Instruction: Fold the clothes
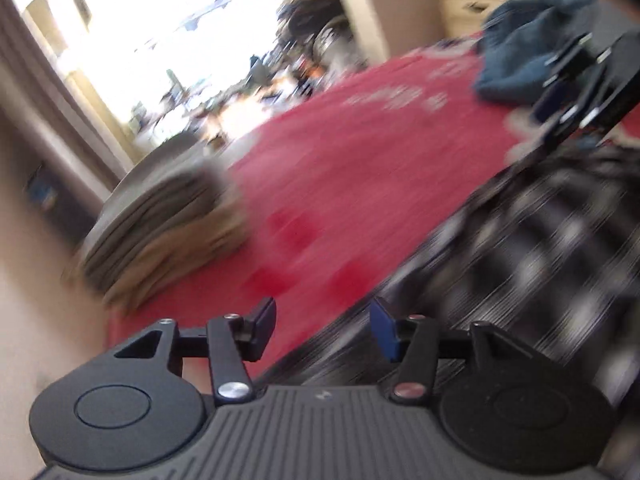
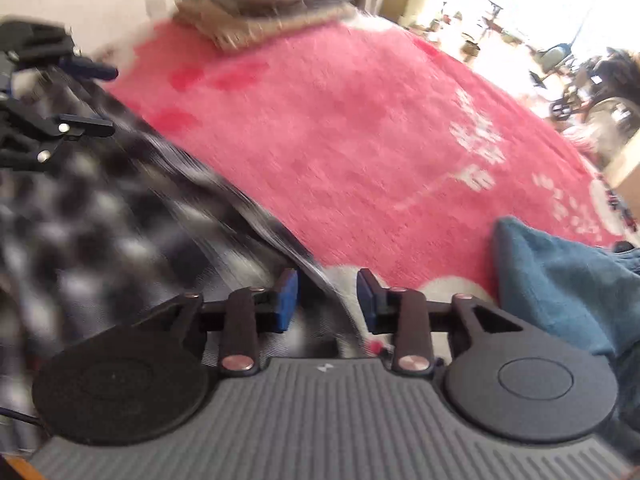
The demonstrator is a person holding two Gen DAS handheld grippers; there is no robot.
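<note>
Mostly a big red rug (image 2: 360, 120) fills both views, heavy motion blur everywhere. On it, largest to smallest: a black-and-white checked garment (image 2: 100, 220) spread low at the near side, a stack of folded grey and tan cloth (image 2: 260, 8) at the far edge by the wall, and a crumpled blue garment (image 2: 560, 280) at the right. Checked garment's visible edge runs as a long diagonal from near the right gripper (image 2: 327, 300) up and away toward the left gripper (image 1: 323, 330), so its long axis lies across between the two tools. Right gripper: jaws spread, the garment's edge passes through the gap, pads not closed on it. Left gripper: jaws spread too, checked cloth lies just to its right and under the right-hand finger, nothing pinched. Each gripper shows in the other's view at the far end of that same edge. Blue garment sits just right of the right gripper, well apart from the left one, so right hand is nearer to it. Folded stack is nearer the left side. Judgement: both tools sit along one edge of the checked garment; blur hides whether it is flat or partly folded, cannot tell stage.
</note>
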